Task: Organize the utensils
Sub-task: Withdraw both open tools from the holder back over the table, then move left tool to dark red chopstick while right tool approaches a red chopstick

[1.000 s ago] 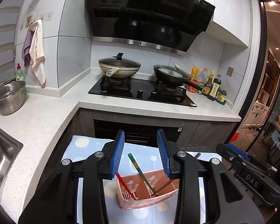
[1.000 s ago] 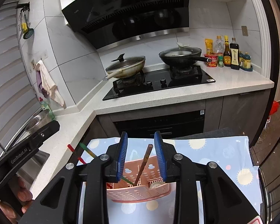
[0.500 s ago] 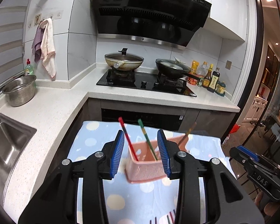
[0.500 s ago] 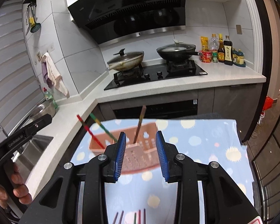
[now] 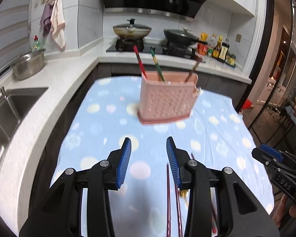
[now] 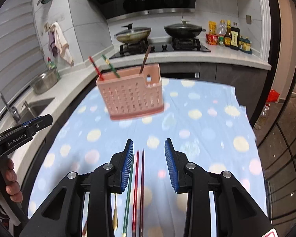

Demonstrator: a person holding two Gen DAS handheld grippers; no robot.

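Observation:
A pink slotted utensil basket (image 5: 167, 99) (image 6: 131, 93) stands upright on the blue dotted tablecloth (image 5: 100, 122) (image 6: 197, 130). A red chopstick (image 5: 139, 61), a green one (image 5: 157, 64) and a brown one (image 5: 193, 69) stick up from it. Loose chopsticks lie on the cloth near me: red and brown ones (image 6: 139, 179), a green one (image 6: 128, 197), and a gold spoon (image 6: 115, 211). My left gripper (image 5: 149, 160) is open and empty, well back from the basket. My right gripper (image 6: 149, 164) is open and empty, above the loose chopsticks.
A white counter (image 5: 55, 75) with a sink (image 5: 11, 106) and a steel bowl (image 5: 28, 64) runs along the left. Behind are a stove with two pans (image 6: 157, 32) and sauce bottles (image 6: 229, 34). The cloth's right edge drops to the floor (image 6: 252, 106).
Both grippers have pulled back and away from the basket, which now looks farther off. The loose chopsticks on the cloth have come into view under the grippers.

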